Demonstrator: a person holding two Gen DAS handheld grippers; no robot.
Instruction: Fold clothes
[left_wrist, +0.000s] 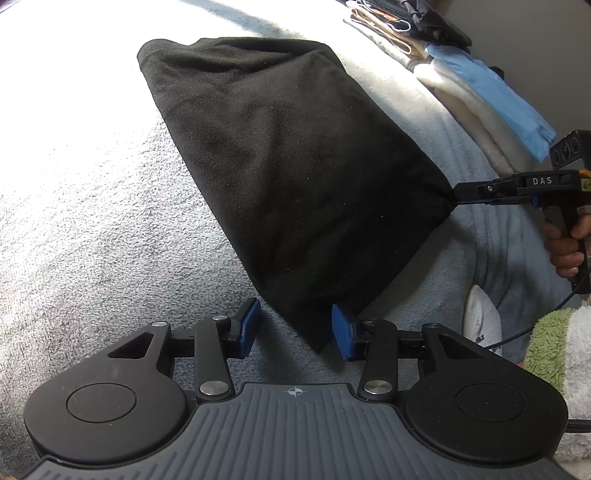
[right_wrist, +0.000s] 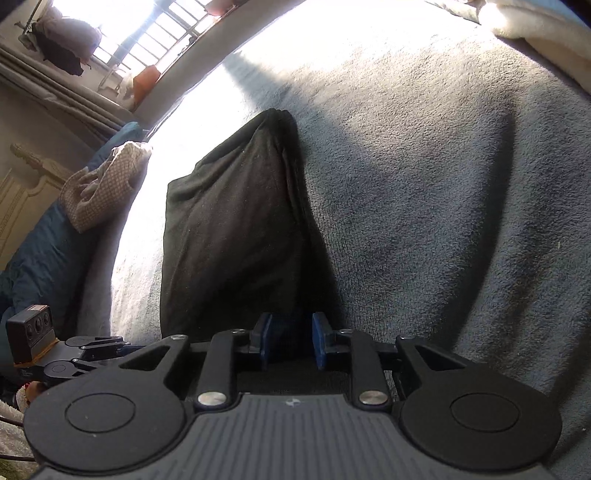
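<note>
A black garment (left_wrist: 288, 147), folded into a long rectangle, lies flat on a grey fleece blanket (left_wrist: 81, 206). My left gripper (left_wrist: 297, 330) is open at its near corner; the cloth's tip lies loosely between the blue pads (left_wrist: 249, 325) without being pinched. My right gripper (left_wrist: 460, 195) sits at the garment's right-hand corner. In the right wrist view its jaws (right_wrist: 291, 339) stand apart with dark cloth of the garment (right_wrist: 229, 240) between them, not squeezed. The left gripper (right_wrist: 122, 347) shows at the lower left there.
Folded cream (left_wrist: 461, 107) and light blue (left_wrist: 491, 88) clothes are stacked at the upper right, with darker items (left_wrist: 424, 18) behind. A green and white fluffy cloth (left_wrist: 554, 343) lies at the right. A hand (left_wrist: 565, 243) holds the right gripper. A patterned cloth (right_wrist: 107, 184) rests on blue bedding (right_wrist: 44, 251).
</note>
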